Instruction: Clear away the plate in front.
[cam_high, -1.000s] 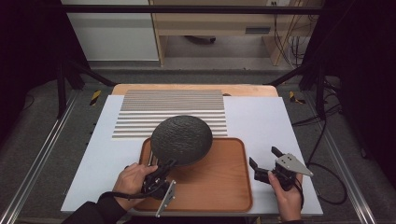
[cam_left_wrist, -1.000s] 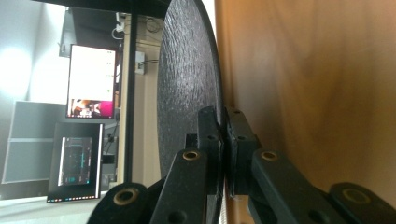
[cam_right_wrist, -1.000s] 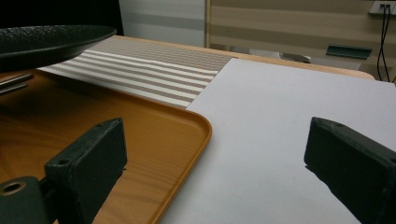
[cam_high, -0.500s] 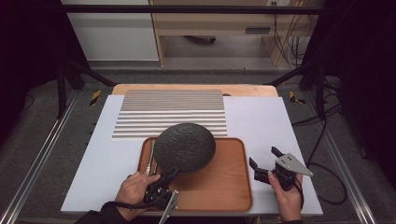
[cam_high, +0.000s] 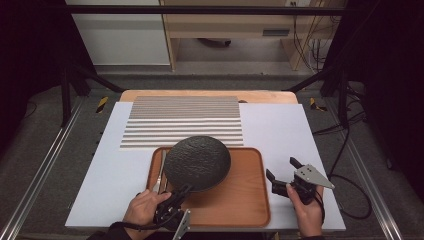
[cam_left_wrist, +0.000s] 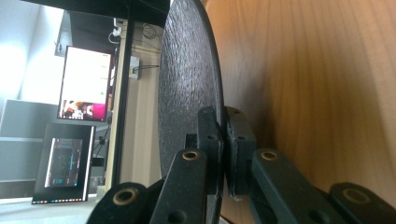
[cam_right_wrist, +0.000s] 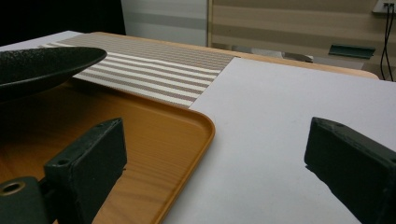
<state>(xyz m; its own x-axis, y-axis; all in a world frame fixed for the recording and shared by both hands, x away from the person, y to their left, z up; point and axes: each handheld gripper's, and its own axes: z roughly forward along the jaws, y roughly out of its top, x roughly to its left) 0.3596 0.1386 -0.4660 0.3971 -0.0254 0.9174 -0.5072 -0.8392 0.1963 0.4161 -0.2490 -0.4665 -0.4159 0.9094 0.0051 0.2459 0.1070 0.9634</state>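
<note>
A black, rough-textured plate (cam_high: 197, 162) hangs over the left half of the brown wooden tray (cam_high: 240, 200). My left gripper (cam_high: 180, 192) is shut on its near rim, and in the left gripper view (cam_left_wrist: 222, 126) the pads pinch the edge of the plate (cam_left_wrist: 187, 93) beside the tray (cam_left_wrist: 317, 84). My right gripper (cam_high: 281, 169) rests open on the white mat just right of the tray. Its jaws (cam_right_wrist: 217, 140) stand wide with nothing between them. From that side the plate (cam_right_wrist: 42, 65) floats a little above the tray (cam_right_wrist: 154, 140).
Cutlery (cam_high: 161, 170) lies along the tray's left side, partly under the plate. A striped placemat (cam_high: 185, 120) lies behind the tray on the white mat (cam_high: 280, 130). Metal rails run along both table sides. Lit screens (cam_left_wrist: 84, 84) stand in the background.
My left hand has drawn back toward the table's near edge, and the plate has come with it, farther over the tray. The right gripper has stayed put.
</note>
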